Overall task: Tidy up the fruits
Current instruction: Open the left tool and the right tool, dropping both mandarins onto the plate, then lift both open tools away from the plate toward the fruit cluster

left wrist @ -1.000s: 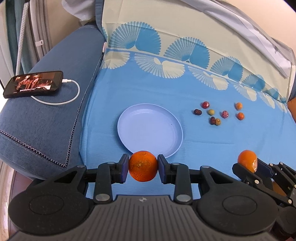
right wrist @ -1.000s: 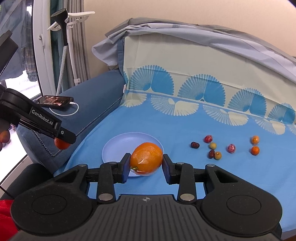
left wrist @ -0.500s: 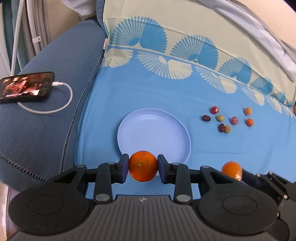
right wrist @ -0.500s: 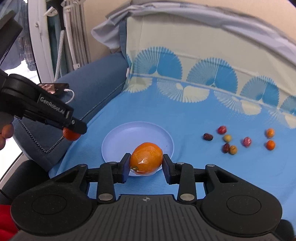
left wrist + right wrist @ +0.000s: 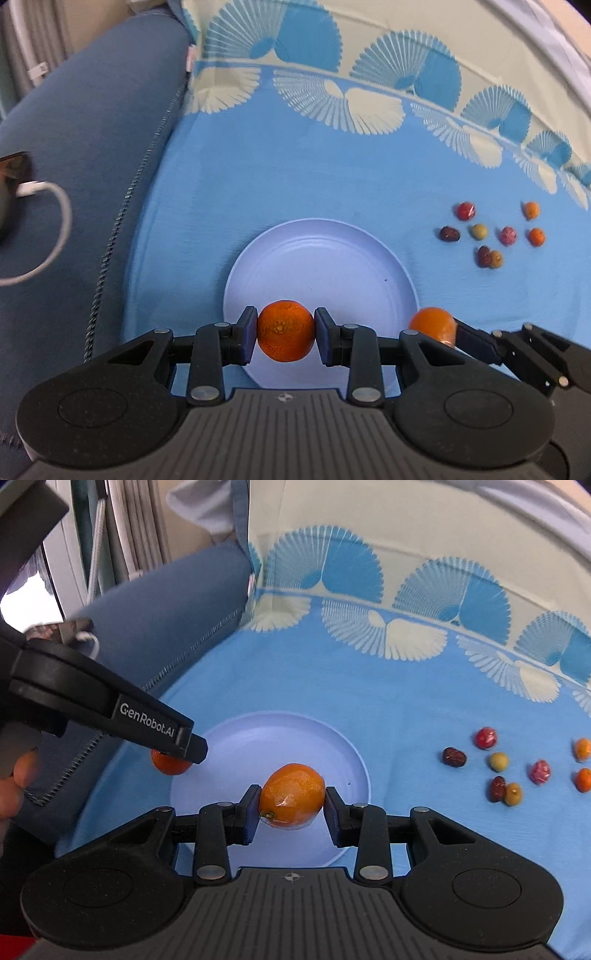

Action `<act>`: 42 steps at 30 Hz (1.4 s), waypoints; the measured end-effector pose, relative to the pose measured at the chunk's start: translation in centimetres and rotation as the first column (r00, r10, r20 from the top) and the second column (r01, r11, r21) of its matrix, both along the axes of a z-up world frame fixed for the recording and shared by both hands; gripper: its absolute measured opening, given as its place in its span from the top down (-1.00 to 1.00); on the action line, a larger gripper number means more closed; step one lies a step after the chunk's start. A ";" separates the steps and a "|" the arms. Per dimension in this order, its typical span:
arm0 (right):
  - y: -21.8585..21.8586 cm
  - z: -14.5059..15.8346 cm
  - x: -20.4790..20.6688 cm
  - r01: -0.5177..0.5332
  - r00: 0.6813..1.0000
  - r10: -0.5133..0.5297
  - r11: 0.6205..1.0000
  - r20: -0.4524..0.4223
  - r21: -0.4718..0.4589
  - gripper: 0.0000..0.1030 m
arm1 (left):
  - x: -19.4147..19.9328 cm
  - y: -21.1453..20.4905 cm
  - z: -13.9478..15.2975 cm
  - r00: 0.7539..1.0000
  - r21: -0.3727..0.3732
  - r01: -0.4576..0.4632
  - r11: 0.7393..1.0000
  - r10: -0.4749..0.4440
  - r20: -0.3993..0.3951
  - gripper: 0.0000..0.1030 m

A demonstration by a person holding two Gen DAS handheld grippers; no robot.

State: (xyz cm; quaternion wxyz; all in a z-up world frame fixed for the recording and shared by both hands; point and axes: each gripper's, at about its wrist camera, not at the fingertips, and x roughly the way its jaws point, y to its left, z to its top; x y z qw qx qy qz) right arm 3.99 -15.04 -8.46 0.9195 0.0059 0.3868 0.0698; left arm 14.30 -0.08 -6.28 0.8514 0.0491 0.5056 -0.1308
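My left gripper (image 5: 285,334) is shut on a round orange (image 5: 285,330), held over the near rim of a pale blue plate (image 5: 321,258). My right gripper (image 5: 291,805) is shut on an oval orange (image 5: 292,795), also above the plate (image 5: 258,738). In the left wrist view the right gripper's orange (image 5: 433,326) shows at the plate's right edge. In the right wrist view the left gripper's orange (image 5: 170,762) hangs at the plate's left edge. Several small fruits (image 5: 491,232) lie on the blue cloth right of the plate.
The blue patterned cloth (image 5: 332,177) covers a sofa seat and its back. A dark blue armrest (image 5: 74,166) rises at the left with a phone and a white cable (image 5: 44,221) on it. A hand (image 5: 14,786) holds the left gripper at the far left.
Both grippers, still holding their oranges, have moved forward and down toward the plate, which now looks larger. The phone has slid to the left edge of the left wrist view.
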 end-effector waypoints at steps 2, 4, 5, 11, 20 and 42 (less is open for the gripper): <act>0.1 -1.2 1.0 -0.011 0.999 0.011 1.000 -0.034 -0.011 0.26 | 0.6 -0.4 -1.4 1.000 0.029 0.009 1.000 -0.009 -0.015 0.29; 0.0 -2.3 1.7 -0.017 0.998 0.016 1.000 -0.064 -0.020 0.26 | 1.3 -0.8 -2.8 0.999 0.038 0.021 0.999 -0.019 -0.049 0.29; 0.1 -2.7 1.9 -0.019 0.997 0.017 1.000 -0.076 -0.025 0.26 | 1.5 -0.9 -3.3 0.998 0.044 0.027 0.999 -0.024 -0.062 0.29; -0.1 -4.7 2.8 -0.024 0.993 0.020 0.999 -0.113 -0.038 0.20 | 2.3 -1.6 -5.1 0.995 0.082 0.041 0.996 -0.034 -0.091 0.24; -0.7 0.9 -2.8 -0.038 0.999 0.040 0.996 0.028 -0.078 -0.99 | -2.3 1.1 -0.2 0.998 0.093 0.007 0.996 -0.012 0.059 -0.99; -1.9 8.5 -20.3 0.085 0.965 -0.049 0.988 0.257 -0.129 -0.99 | -18.7 1.5 7.8 0.964 0.053 0.025 0.998 -0.038 0.262 -0.99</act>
